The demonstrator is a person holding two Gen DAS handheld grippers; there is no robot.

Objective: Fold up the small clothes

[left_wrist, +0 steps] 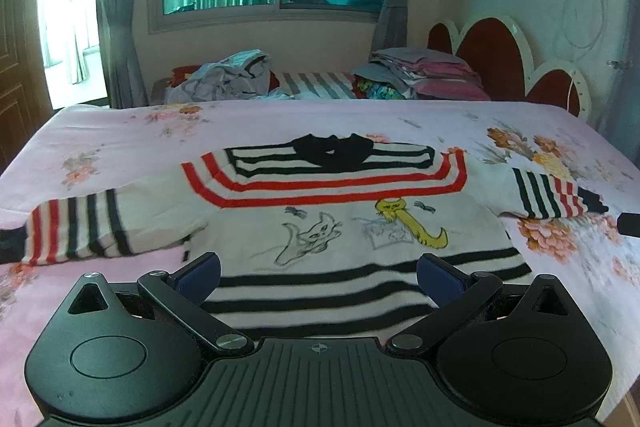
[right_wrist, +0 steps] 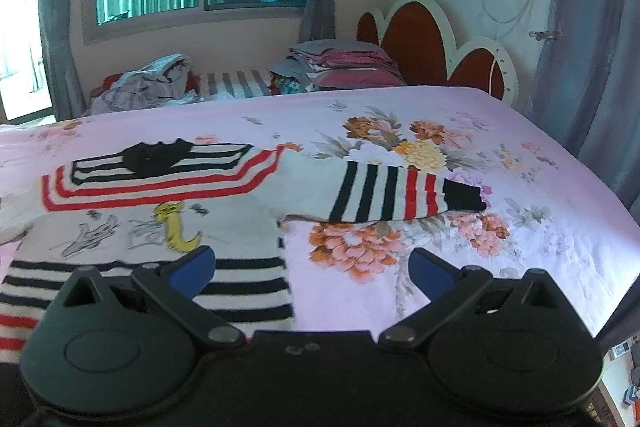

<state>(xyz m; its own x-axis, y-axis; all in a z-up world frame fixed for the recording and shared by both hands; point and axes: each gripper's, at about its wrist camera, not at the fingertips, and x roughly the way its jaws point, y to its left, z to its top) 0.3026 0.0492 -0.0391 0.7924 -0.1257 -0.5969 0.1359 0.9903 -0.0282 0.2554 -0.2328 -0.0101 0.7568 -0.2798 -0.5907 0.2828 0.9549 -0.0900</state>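
A small white sweater (left_wrist: pixel 340 223) with black and red stripes, a black collar and cat drawings lies flat, front up, on the pink floral bedsheet (left_wrist: pixel 120 131). Both sleeves are spread out to the sides. My left gripper (left_wrist: pixel 318 277) is open and empty, just above the sweater's striped hem. In the right wrist view the sweater (right_wrist: pixel 152 211) lies to the left, its right sleeve (right_wrist: pixel 400 195) stretched over the flower print. My right gripper (right_wrist: pixel 312 269) is open and empty, over the hem's right corner and the bare sheet.
At the far side of the bed lie a crumpled pile of clothes (left_wrist: pixel 224 79) and a stack of folded clothes (left_wrist: pixel 432 73). A red and white headboard (left_wrist: pixel 504 59) stands at the right. The bed edge (right_wrist: pixel 600 211) drops off at right.
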